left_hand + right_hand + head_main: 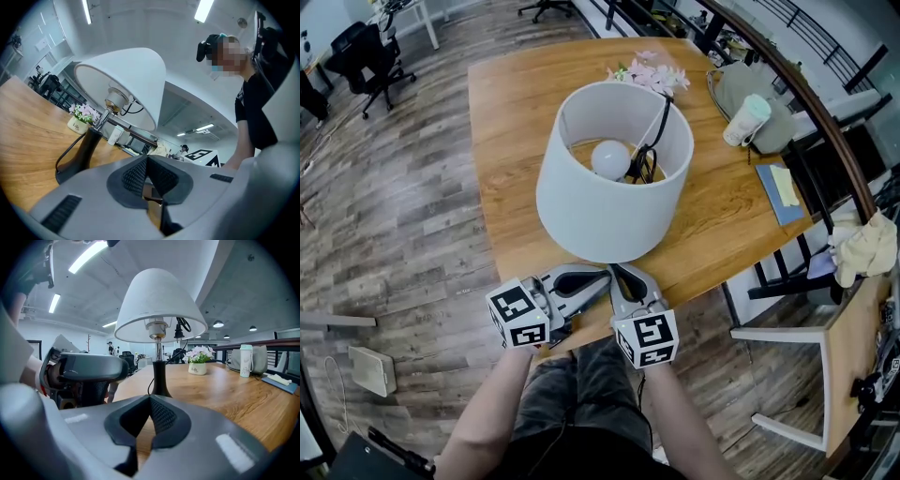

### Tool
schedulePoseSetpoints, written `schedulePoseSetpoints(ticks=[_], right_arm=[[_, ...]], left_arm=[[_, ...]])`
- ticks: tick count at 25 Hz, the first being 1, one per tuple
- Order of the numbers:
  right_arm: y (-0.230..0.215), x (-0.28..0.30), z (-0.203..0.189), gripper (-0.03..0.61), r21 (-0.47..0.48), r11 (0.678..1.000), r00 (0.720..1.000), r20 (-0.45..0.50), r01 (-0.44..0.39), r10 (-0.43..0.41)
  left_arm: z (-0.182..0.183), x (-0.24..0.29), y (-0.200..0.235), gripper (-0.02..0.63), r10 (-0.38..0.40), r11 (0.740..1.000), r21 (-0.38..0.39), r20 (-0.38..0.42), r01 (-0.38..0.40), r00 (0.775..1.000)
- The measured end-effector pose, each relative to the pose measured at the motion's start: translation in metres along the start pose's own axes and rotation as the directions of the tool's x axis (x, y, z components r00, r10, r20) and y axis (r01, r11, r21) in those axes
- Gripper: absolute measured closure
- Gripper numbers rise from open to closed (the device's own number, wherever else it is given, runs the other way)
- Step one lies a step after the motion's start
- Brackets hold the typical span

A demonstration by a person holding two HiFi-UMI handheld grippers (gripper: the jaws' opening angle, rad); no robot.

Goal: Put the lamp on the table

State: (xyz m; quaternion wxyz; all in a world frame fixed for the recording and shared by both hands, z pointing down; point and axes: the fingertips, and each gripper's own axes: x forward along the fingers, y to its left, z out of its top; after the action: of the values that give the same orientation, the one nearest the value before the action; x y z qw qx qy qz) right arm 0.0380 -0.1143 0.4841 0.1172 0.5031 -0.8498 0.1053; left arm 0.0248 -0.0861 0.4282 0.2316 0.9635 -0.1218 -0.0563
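- Standing upright on the wooden table, the lamp is in place. Seen from the head view, its shade reaches close to the table's near edge.
- Clearance: bare wood lies open to the left and right of the lamp. The table edge runs just in front of the lamp, under both grippers.
- Left gripper: jaws pressed together, nothing between them. It sits just in front of the lamp.
- Right gripper: jaws closed and empty, also just in front of the lamp.
- Markings: the flower pot behind the lamp reads "Life".
- Right of the lamp, well apart: a white cup and a blue notebook bearing a yellow note.
- Lamp appearance: white tapered shade, white bulb visible through the open top, black cord, chrome neck, black flared stem.
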Motion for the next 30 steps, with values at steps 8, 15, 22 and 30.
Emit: schedulePoseSetpoints(ticks=[8,15,22,30], right_arm=[[0.01,-0.007,0.008,0.572,-0.007,1.0,1.0,0.03,-0.001,0.002],[0.021,-0.016,0.016,0.572,-0.014,1.0,0.998,0.059,0.005,-0.004],[0.031,-0.025,0.023,0.572,-0.022,1.0,0.997,0.076,0.016,-0.015],[0.038,-0.038,0.027,0.572,-0.04,0.999,0.997,0.082,-0.003,0.006]], left_arm=[[-0.007,-0.012,0.014,0.617,0.152,0.988,0.017,-0.024,-0.151,0.988],[-0.006,-0.026,0.015,0.617,0.243,0.969,0.043,-0.006,-0.243,0.97],[-0.003,-0.035,0.01,0.617,0.304,0.95,0.078,0.015,-0.304,0.953],[-0.004,-0.034,-0.006,0.617,0.3,0.948,0.106,0.014,-0.3,0.954]])
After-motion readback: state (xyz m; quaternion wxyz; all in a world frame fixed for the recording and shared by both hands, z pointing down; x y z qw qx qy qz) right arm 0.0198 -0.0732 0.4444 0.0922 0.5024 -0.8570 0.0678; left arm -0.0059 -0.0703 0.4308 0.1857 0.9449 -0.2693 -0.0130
